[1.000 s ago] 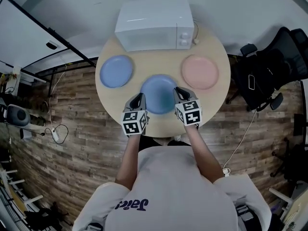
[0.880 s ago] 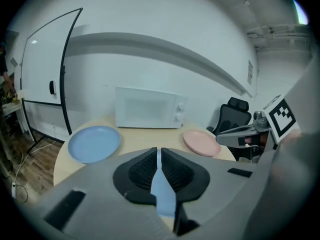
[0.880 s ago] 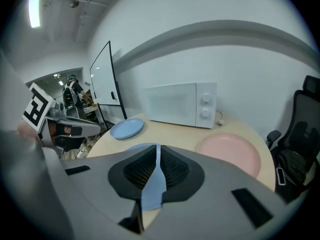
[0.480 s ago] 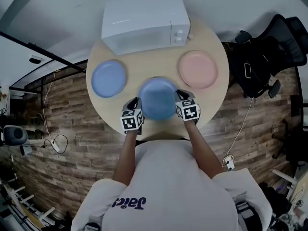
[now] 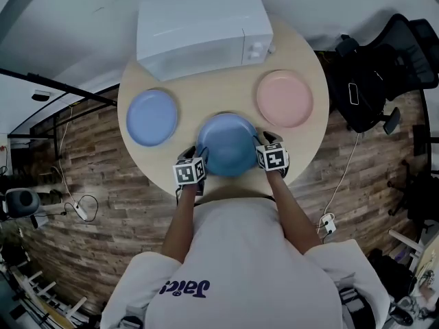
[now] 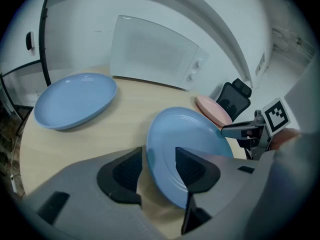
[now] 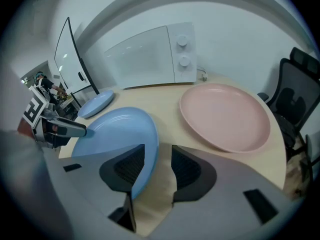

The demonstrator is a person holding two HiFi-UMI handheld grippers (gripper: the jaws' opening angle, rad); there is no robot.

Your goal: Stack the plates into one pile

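A blue plate (image 5: 228,144) lies in the middle of the round table (image 5: 226,91), near its front edge. My left gripper (image 5: 195,157) is at the plate's left rim and my right gripper (image 5: 264,144) at its right rim. In the left gripper view the plate (image 6: 187,139) has its rim between the jaws of the left gripper (image 6: 156,154). These jaws are opening, with a gap beside the rim. The right gripper (image 7: 158,151) also straddles the plate's rim (image 7: 117,129) with opening jaws. A lighter blue plate (image 5: 151,117) lies at the left and a pink plate (image 5: 285,99) at the right.
A white microwave (image 5: 202,26) stands at the back of the table. A black office chair (image 5: 374,81) is off the table's right side. Wood floor surrounds the table, with cables at the left.
Both grippers have sunk from above the table down to the middle blue plate's rim, one on each side. All three plates lie where they were.
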